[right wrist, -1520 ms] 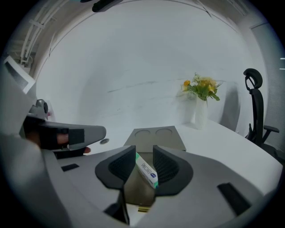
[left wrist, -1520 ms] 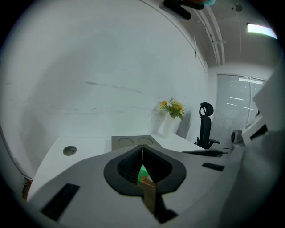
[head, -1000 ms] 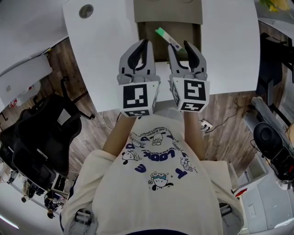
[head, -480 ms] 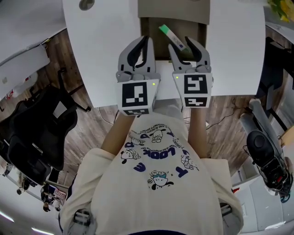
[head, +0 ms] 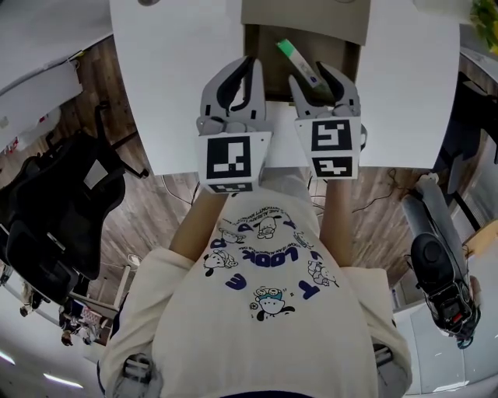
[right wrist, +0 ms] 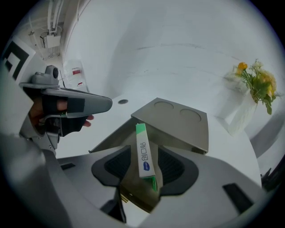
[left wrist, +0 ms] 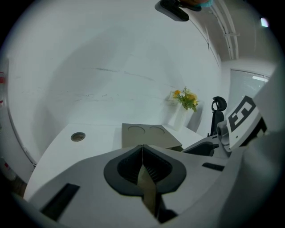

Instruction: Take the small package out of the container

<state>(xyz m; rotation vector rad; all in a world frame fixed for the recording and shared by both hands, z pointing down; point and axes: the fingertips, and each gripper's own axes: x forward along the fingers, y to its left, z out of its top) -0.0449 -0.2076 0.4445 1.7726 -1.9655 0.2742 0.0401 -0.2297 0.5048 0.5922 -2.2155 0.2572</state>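
Observation:
An open grey-brown container (head: 261, 45) with a raised lid (head: 303, 15) stands on the white table. A slim green-and-white small package (head: 298, 62) leans up out of it. My right gripper (head: 310, 74) is over the container's near end, and the package (right wrist: 144, 156) stands between its pads with a gap on each side. Its jaws have just been opening and do not press on the package. My left gripper (head: 248, 65) is shut on the container's thin left wall, a brown sheet (left wrist: 147, 187) pinched between its pads.
The white table (head: 171, 78) has a round cable hole (left wrist: 78, 136) at its far left. A vase of yellow flowers (right wrist: 254, 84) stands to the right of the container. A black office chair (head: 54, 218) is on the floor at left, below the table's near edge.
My right gripper has rolled squarer and sunk a little around the package, with its jaws wider. The left gripper has stayed on the container wall. The package has not moved.

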